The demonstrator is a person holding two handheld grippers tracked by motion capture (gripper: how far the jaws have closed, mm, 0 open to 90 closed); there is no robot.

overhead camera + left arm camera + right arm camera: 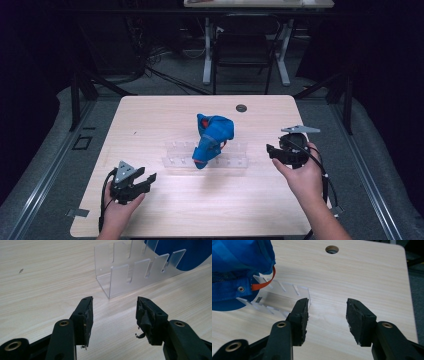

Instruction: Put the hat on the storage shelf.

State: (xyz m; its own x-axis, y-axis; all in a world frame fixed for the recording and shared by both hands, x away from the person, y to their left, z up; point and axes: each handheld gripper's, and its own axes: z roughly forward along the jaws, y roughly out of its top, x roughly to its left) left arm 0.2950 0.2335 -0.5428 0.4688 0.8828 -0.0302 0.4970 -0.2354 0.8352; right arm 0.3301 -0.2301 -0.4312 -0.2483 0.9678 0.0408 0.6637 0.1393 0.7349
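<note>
A clear slotted acrylic rack lies across the middle of the wooden table. A blue fabric item with orange trim stands in the rack, leaning over it. My left gripper rests near the front left of the table, open, with nothing between its jaws; in the left gripper view the rack's end sits just ahead. My right gripper hovers to the right of the rack, open and empty; in the right gripper view the rack's end and the blue fabric lie to its left.
A small round hole sits in the table top near the far edge. Beyond the table stand a dark chair and the white legs of another table. Grey floor mats flank both sides.
</note>
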